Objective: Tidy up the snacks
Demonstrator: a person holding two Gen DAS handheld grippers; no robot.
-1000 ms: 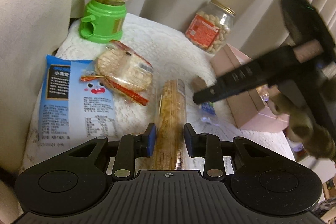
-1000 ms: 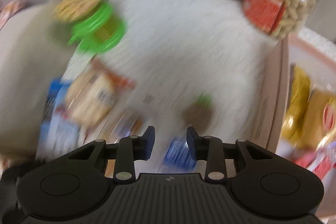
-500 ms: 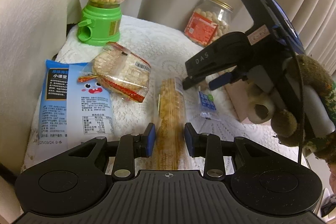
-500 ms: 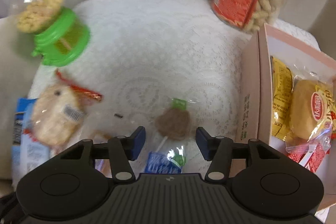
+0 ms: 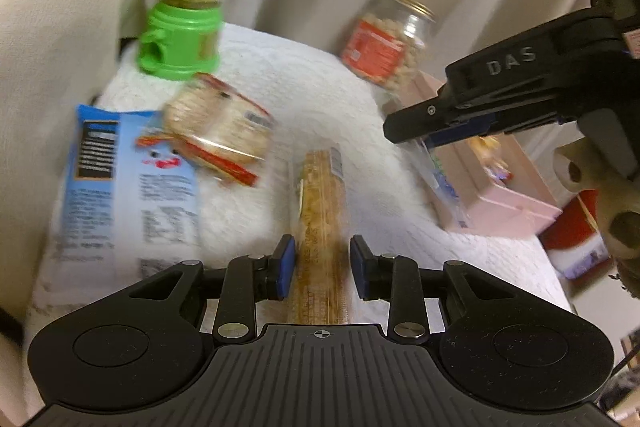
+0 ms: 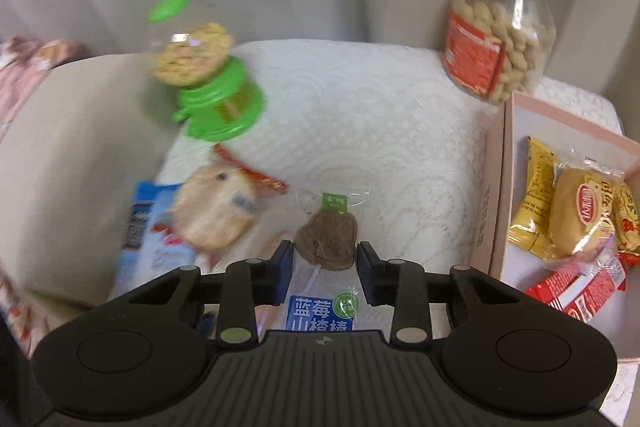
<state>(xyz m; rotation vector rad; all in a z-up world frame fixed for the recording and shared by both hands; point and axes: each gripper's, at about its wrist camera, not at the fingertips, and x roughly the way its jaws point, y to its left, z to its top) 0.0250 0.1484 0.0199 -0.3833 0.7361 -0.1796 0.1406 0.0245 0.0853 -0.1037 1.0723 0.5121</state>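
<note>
While the pink box already holds several wrapped snacks, more remain on the worktop: rice-cracker pack, blue bag. Right gripper jaws clamp the lollipop, apparently lifted beside the box. Left gripper jaws straddle the biscuit sleeve; whether they press it I cannot tell. Roughly half done.

"DAS" on right hand-held gripper | "蓝莓山楂棒" on lollipop wrapper
</note>
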